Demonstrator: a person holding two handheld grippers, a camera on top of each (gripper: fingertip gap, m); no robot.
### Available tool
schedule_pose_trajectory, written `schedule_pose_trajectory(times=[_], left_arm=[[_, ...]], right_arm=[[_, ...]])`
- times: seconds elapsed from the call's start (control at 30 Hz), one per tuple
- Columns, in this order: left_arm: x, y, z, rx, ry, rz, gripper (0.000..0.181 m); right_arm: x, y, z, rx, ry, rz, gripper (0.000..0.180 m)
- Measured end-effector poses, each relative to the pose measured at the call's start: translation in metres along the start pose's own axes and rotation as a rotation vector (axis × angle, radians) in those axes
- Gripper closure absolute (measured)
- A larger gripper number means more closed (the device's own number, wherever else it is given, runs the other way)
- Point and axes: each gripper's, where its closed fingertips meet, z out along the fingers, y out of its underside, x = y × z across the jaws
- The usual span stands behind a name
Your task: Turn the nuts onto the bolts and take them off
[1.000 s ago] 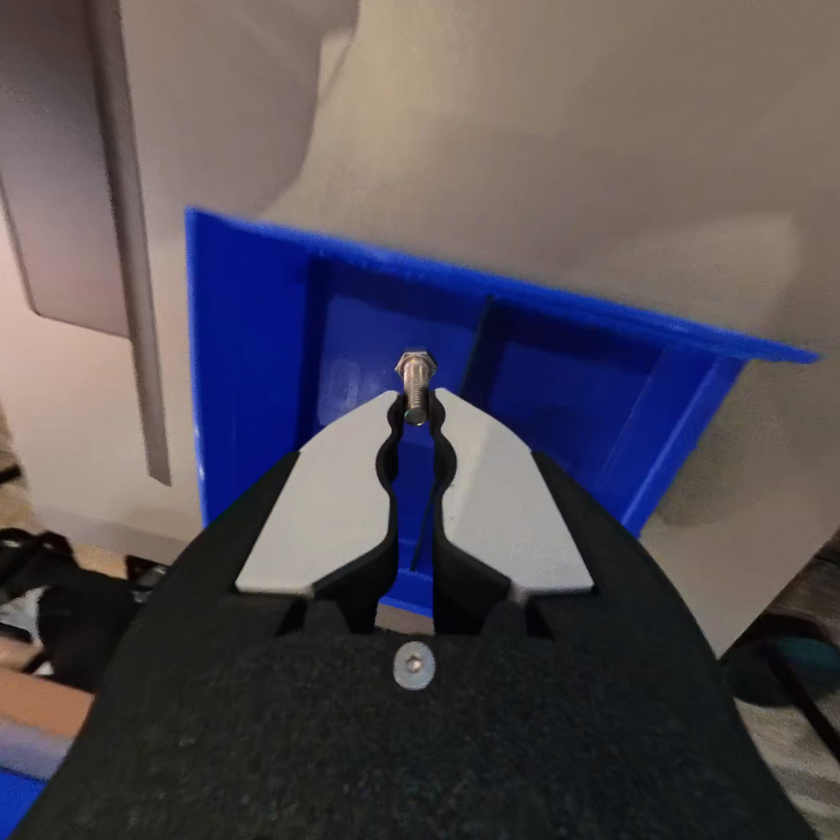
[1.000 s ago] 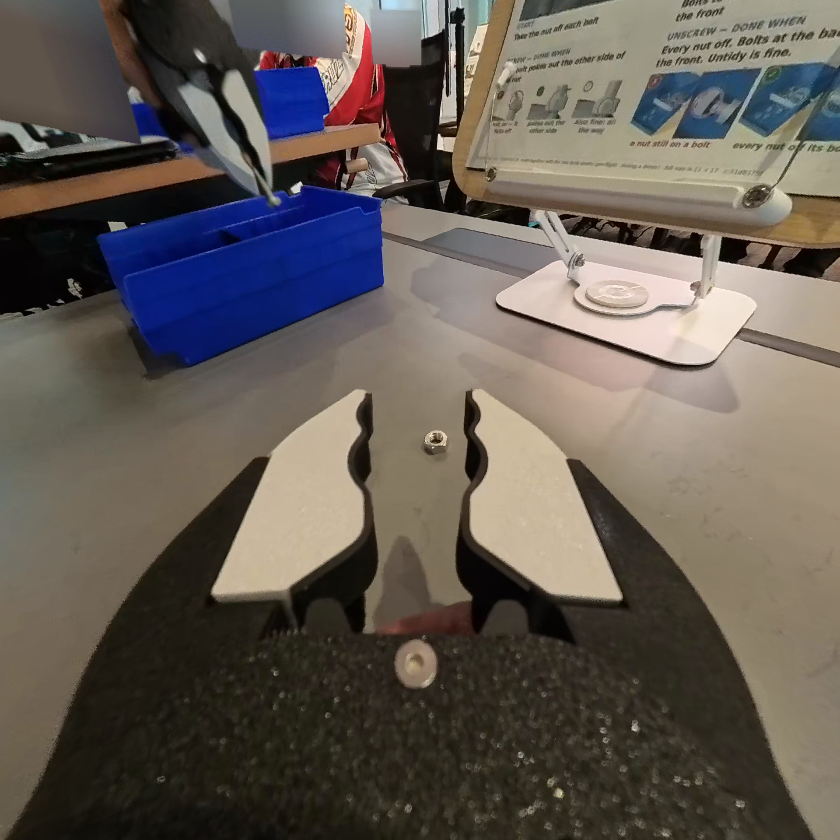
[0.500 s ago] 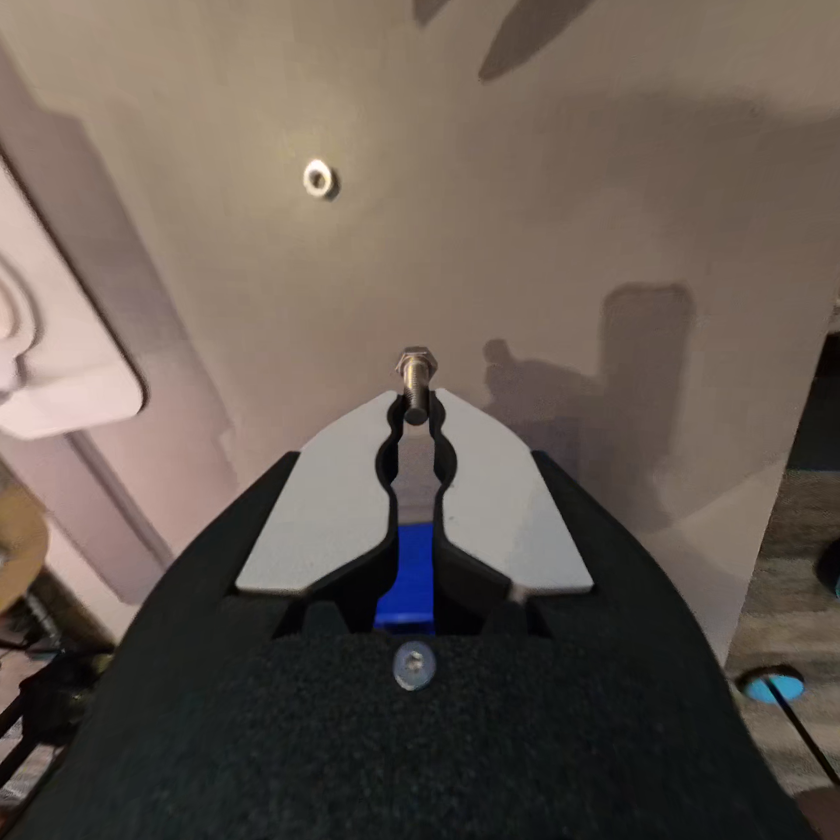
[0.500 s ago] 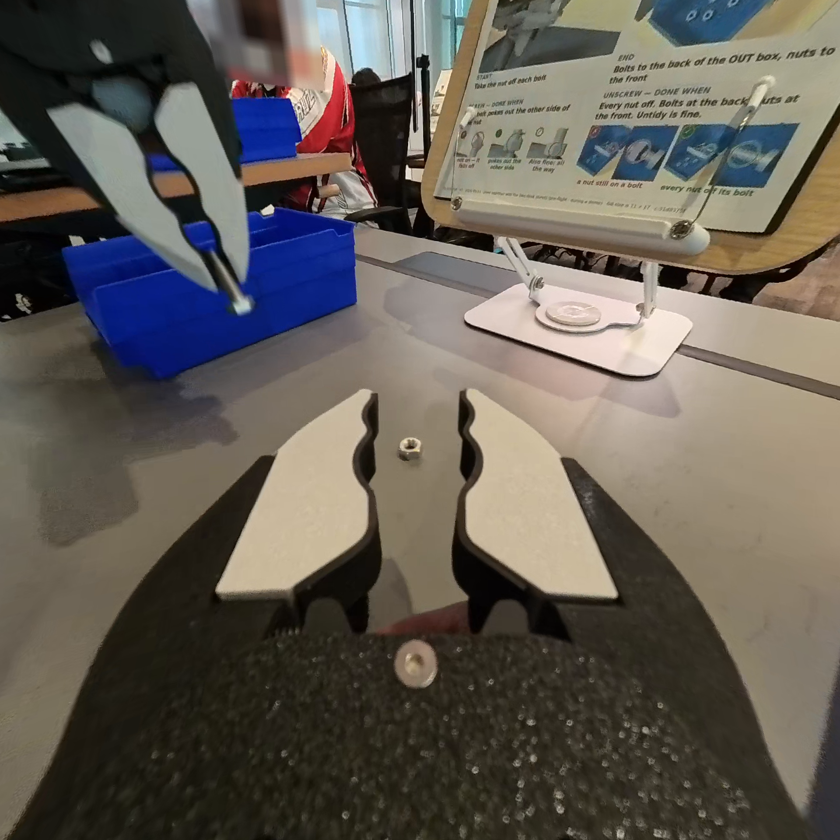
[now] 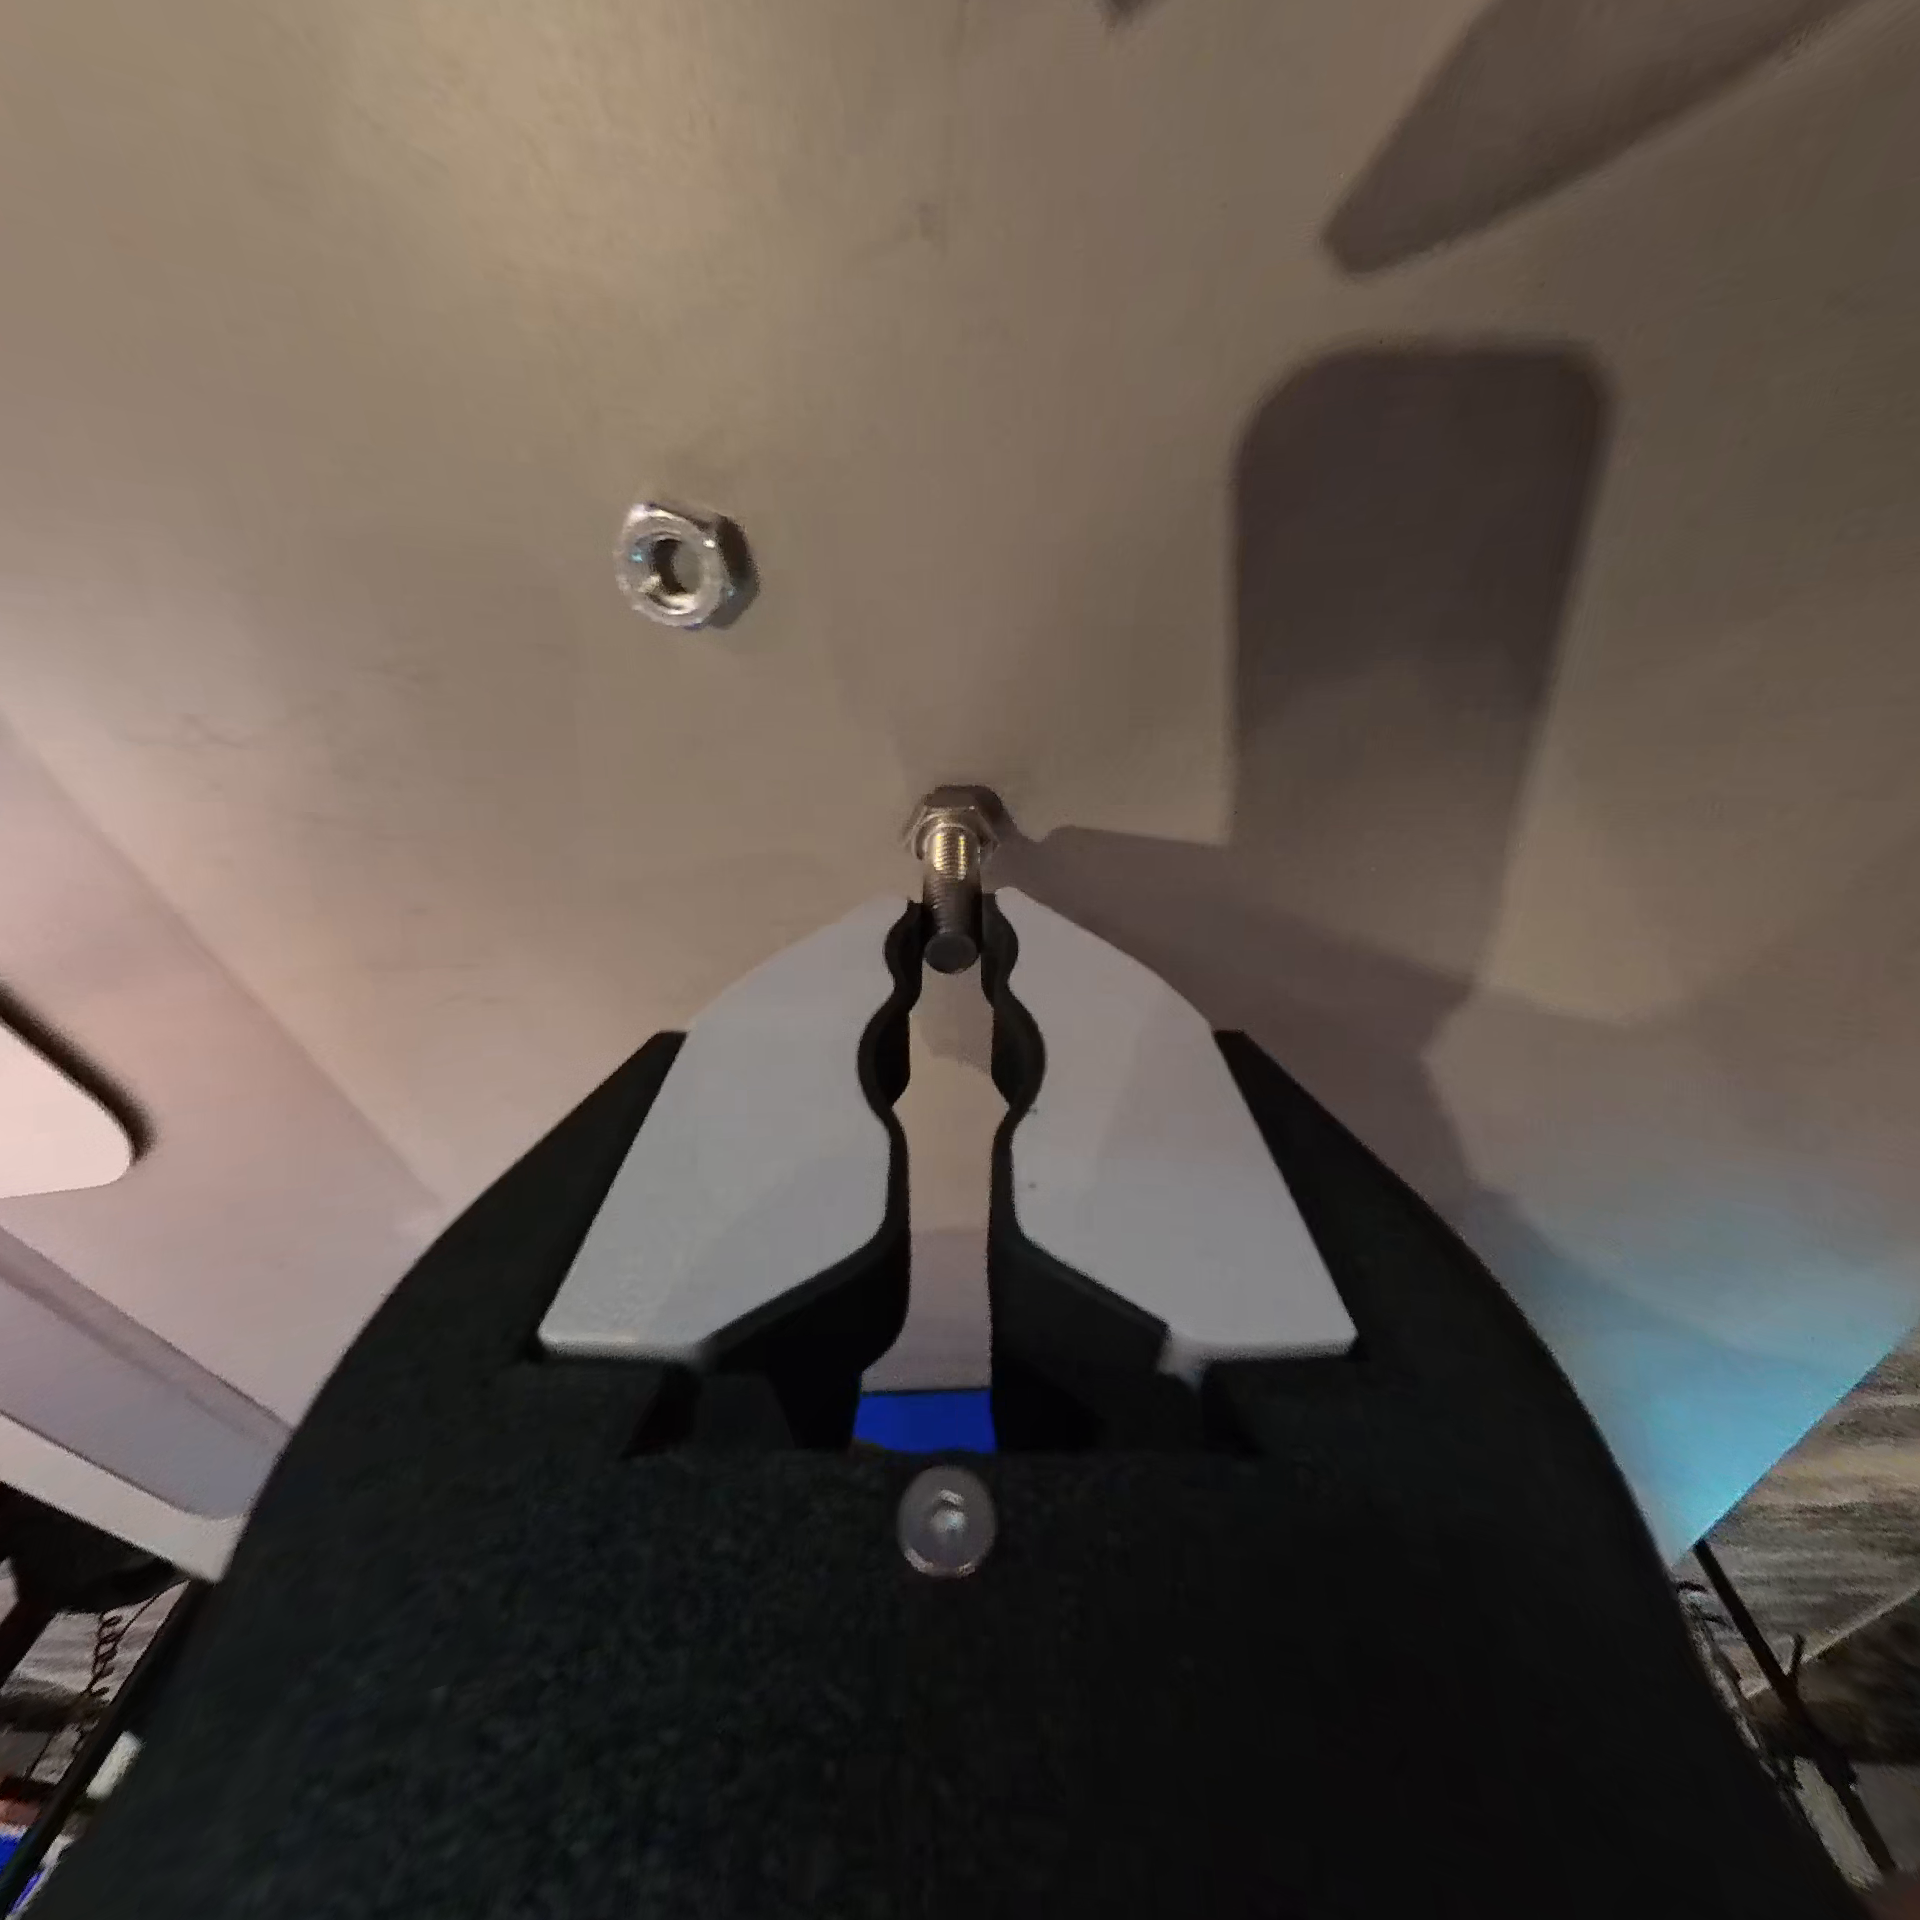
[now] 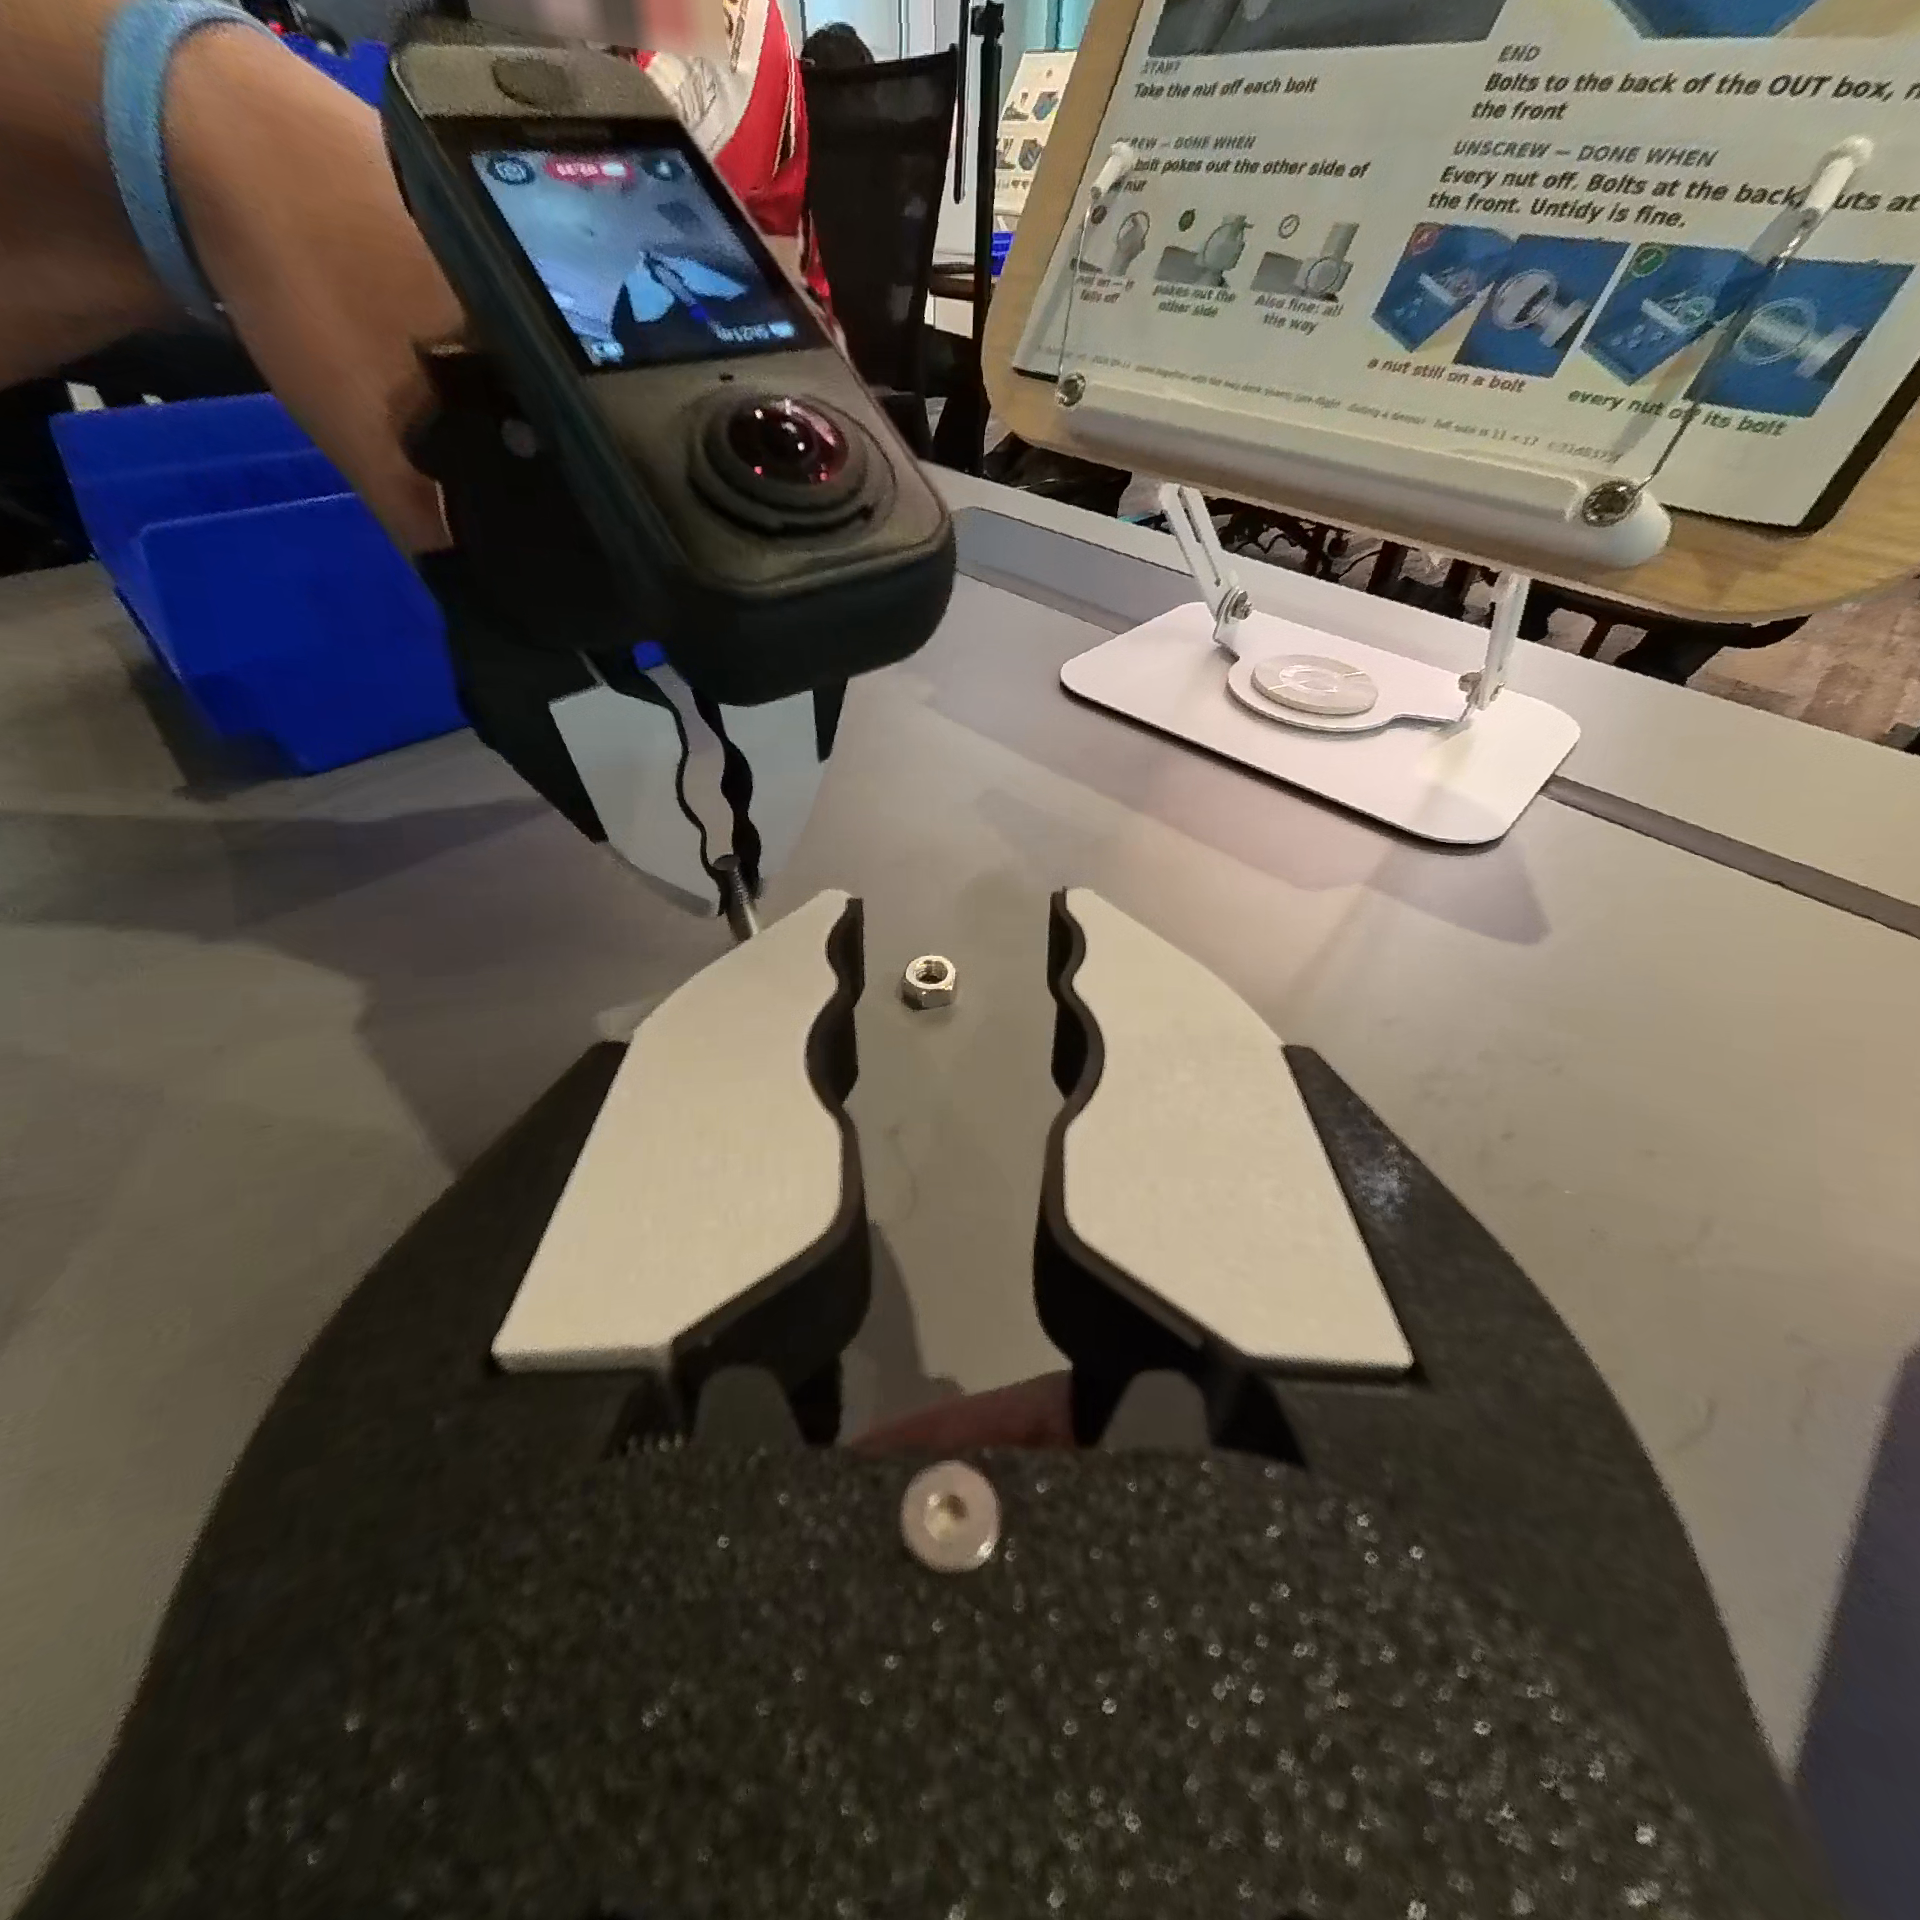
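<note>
The left claw (image 5: 951, 920) is closed on the threaded shank of a bolt (image 5: 950, 862). The bolt points away from the claw, head foremost, and the head sits at or just above the grey bench (image 5: 1039, 312); contact cannot be confirmed. In the right wrist view the same claw (image 6: 732, 883) comes down steeply from the upper left, with the bolt (image 6: 738, 902) pinched at its tips, just beside the left fingertip of the right claw.

The right claw (image 6: 951, 925) is parted to a moderate gap and grips nothing. A loose hex nut (image 6: 931, 983) lies flat on the bench (image 6: 1558, 1039) between its fingertips, clear of both. In the left wrist view the nut (image 5: 681, 577) lies near the bolt head, to the upper left.

A blue bin (image 6: 260, 582) stands at the far left of the bench. A white stand (image 6: 1320, 717) carrying an instruction board (image 6: 1455, 260) stands at the far right.
</note>
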Motion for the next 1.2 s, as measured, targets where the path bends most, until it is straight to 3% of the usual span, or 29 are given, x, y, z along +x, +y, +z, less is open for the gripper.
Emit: schedule_pose_trajectory(times=[0.1, 0.17, 0.3, 0.47, 0.57, 0.73, 1.03, 1.1, 1.17, 1.2], left_arm=[[0.007, 0.000, 0.004, 0.014, 0.014, 0.013, 0.170], [0.008, -0.003, 0.004, 0.056, -0.008, -0.003, 0.150], [0.008, -0.009, -0.008, 0.222, -0.065, -0.119, 0.130], [-0.011, -0.018, -0.042, 0.666, -0.280, -0.574, 0.129], [-0.005, -0.006, -0.040, 0.804, -0.361, -0.870, 0.129], [0.013, -0.003, -0.015, 0.783, -0.388, -1.001, 0.129], [0.003, -0.001, 0.014, 0.703, -0.376, -1.019, 0.125], [0.003, -0.005, 0.015, 0.725, -0.342, -1.000, 0.131], [0.005, -0.011, 0.015, 0.737, -0.320, -0.913, 0.164], [0.007, -0.014, 0.014, 0.733, -0.316, -0.859, 0.164]], right_arm=[[0.000, 0.001, 0.001, -0.007, 0.001, -0.005, 0.146], [0.000, 0.002, 0.001, -0.012, 0.003, -0.009, 0.146], [0.001, 0.004, 0.002, -0.021, 0.006, -0.010, 0.146], [0.002, 0.005, 0.002, -0.021, 0.009, -0.007, 0.146], [0.003, 0.004, 0.001, -0.018, 0.013, -0.002, 0.146], [0.004, 0.002, 0.000, -0.004, 0.006, 0.028, 0.147], [0.005, 0.000, -0.002, 0.005, 0.007, 0.028, 0.147], [0.004, 0.000, -0.002, 0.006, 0.005, 0.030, 0.147], [0.004, 0.000, -0.001, 0.005, 0.002, 0.031, 0.147], [0.003, 0.000, -0.001, 0.003, 0.002, 0.029, 0.147]])
